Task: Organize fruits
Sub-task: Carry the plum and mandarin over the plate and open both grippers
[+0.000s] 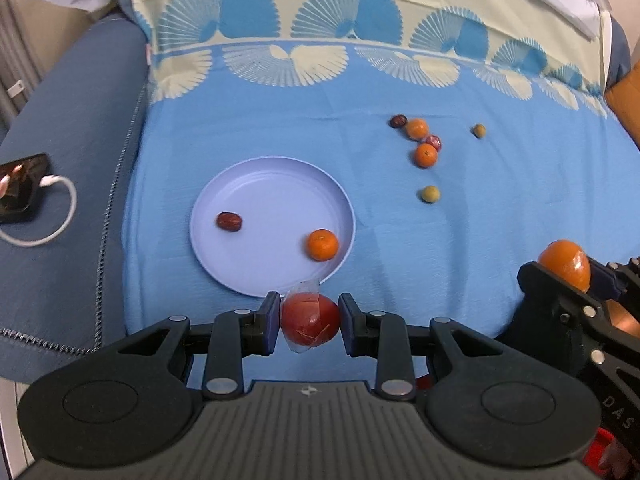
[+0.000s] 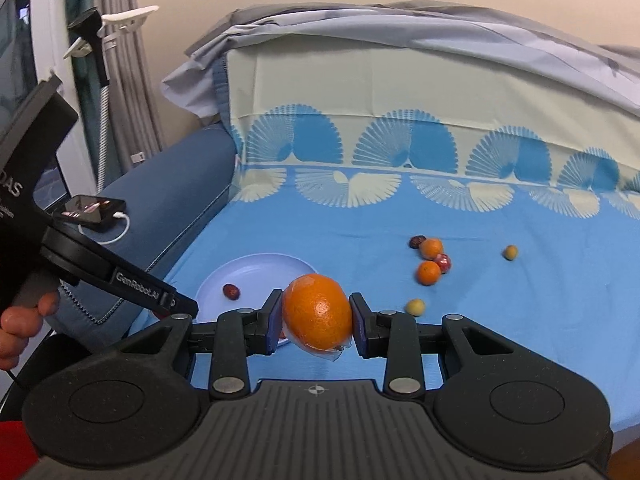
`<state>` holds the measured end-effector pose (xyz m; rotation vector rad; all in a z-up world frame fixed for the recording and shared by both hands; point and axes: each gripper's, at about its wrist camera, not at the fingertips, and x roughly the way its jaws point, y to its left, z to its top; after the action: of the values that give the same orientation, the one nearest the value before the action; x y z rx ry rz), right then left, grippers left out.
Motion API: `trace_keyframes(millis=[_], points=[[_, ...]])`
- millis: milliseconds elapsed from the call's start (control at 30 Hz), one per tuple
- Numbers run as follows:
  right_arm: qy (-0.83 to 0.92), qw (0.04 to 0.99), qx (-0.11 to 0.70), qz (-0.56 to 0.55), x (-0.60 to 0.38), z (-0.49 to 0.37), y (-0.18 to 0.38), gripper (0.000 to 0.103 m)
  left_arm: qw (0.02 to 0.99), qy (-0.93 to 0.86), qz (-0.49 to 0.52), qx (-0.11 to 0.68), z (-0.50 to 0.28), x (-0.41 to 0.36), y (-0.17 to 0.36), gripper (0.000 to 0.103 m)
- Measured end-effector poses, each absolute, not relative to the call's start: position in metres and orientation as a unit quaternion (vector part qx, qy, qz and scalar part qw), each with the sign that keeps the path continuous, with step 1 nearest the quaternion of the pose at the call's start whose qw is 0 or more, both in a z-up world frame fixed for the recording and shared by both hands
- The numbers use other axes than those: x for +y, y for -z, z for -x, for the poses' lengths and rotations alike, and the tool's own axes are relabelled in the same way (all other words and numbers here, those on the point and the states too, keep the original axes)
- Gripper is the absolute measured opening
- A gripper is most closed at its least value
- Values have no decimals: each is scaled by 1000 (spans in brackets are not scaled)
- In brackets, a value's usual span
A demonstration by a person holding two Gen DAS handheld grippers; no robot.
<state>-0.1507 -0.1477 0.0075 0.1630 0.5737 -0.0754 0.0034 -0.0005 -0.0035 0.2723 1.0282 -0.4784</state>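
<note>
A blue patterned sheet (image 1: 480,240) covers the surface. The left gripper (image 1: 309,322) clamps a wrapped red fruit (image 1: 310,322) just near of the plate (image 1: 276,284); the right gripper (image 2: 317,317) squeezes an orange (image 2: 318,312). Best to carry each over the plate, lower, then release gently.

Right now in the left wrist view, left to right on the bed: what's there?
Phone → red date on the plate → small orange on the plate → wrapped orange in the right gripper.
</note>
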Motion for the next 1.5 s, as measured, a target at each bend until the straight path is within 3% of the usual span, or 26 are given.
trace_keyframes(millis=[867,1233,1500], points=[[31,956,286,-53,-129,146,-7,36,859,196,-93,464,-4,39,-14,34],[-7,952,304,-34,-115,96,14,36,871,160,-65,461,-40,45,-9,34],[-24,939,340,-33,-113,40,48,36,852,156,-87,492,-89,28,31,34]])
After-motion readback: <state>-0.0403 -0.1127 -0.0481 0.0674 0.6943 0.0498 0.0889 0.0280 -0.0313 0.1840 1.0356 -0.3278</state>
